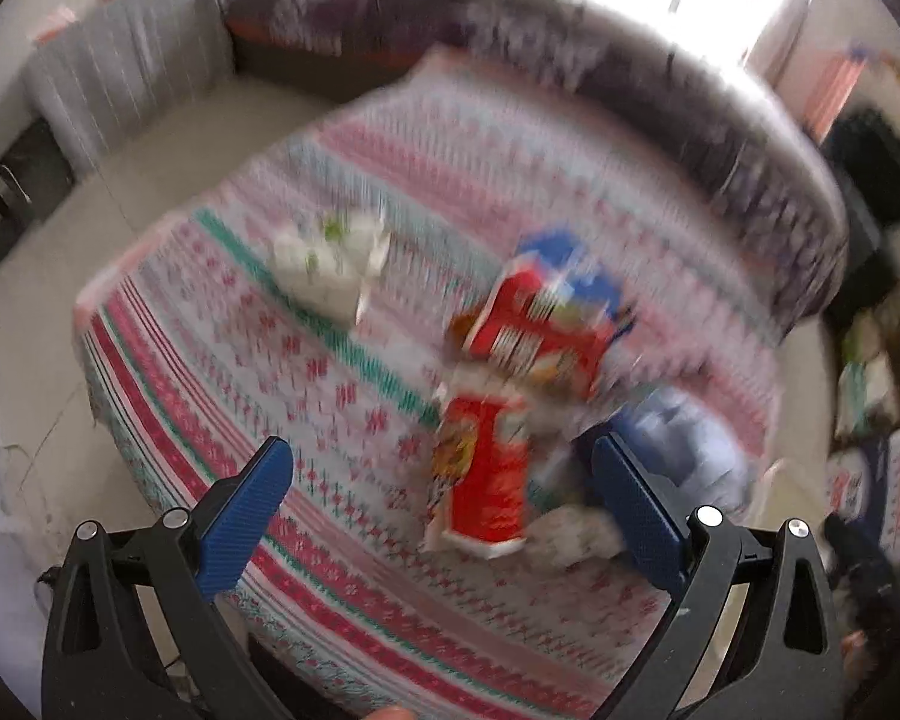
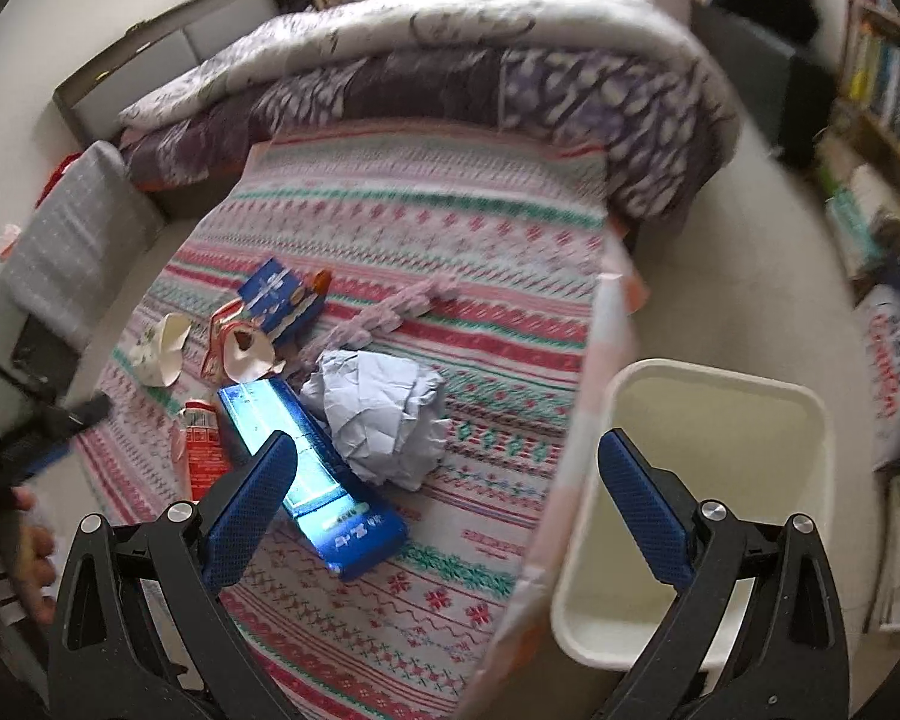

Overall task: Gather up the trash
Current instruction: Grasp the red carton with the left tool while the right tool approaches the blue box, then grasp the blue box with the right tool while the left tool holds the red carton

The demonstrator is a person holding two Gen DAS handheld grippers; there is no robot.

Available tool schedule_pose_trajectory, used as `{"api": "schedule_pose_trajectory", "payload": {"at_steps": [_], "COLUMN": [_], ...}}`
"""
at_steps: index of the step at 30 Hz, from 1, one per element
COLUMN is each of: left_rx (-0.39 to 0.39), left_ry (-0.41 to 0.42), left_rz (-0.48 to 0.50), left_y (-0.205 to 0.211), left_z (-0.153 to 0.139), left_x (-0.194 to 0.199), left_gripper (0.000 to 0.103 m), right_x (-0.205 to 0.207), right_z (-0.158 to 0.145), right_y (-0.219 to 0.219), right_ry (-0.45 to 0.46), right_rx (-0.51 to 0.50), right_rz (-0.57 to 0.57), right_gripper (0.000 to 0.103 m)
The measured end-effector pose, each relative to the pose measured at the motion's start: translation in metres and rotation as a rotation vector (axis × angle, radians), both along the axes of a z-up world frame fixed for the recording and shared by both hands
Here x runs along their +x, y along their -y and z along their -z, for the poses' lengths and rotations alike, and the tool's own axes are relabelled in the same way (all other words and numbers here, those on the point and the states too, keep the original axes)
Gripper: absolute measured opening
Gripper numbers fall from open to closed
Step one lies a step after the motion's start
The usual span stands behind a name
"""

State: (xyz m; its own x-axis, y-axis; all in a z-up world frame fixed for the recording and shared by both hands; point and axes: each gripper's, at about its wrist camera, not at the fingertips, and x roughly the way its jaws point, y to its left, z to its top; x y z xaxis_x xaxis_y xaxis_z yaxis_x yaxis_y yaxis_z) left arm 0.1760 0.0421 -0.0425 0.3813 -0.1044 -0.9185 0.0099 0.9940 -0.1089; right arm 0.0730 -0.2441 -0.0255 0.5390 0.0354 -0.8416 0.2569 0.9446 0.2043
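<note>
Red wrapper (image 1: 486,468) between wide-apart left tongs (image 1: 444,474); right tongs (image 2: 450,468) likewise apart.

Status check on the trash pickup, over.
Both hand-held grippers open, empty: left, right. Trash on bed: crumpled paper, blue box, red wrappers. White bin beside bed, looks empty. Path clear.
</note>
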Motion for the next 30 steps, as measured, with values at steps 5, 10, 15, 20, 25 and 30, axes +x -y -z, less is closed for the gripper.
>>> {"api": "schedule_pose_trajectory", "payload": {"at_steps": [5,10,15,20,25,30], "left_rx": [0.039,0.086,0.095,0.065,0.003,-0.016], "left_ry": [-0.147,-0.207,-0.239,-0.245,-0.188,-0.159], "left_rz": [0.020,0.041,0.077,0.136,0.133,0.128], "left_y": [0.016,0.029,0.036,0.039,0.018,-0.002], "left_z": [0.048,0.073,0.087,0.082,0.052,0.038], "left_x": [0.015,0.027,0.030,0.019,0.015,0.014], "left_gripper": [0.097,0.097,0.082,0.055,0.051,0.052], "right_x": [0.016,0.032,0.044,0.050,0.058,0.063], "right_z": [0.030,0.043,0.054,0.065,0.081,0.092], "right_y": [0.003,-0.008,-0.027,-0.058,-0.071,-0.076], "right_ry": [-0.047,-0.092,-0.125,-0.167,-0.217,-0.239], "right_rx": [0.064,0.122,0.135,0.075,0.085,0.117], "right_rz": [-0.062,-0.147,-0.222,-0.341,-0.371,-0.365], "right_gripper": [0.096,0.096,0.096,0.096,0.096,0.060]}}
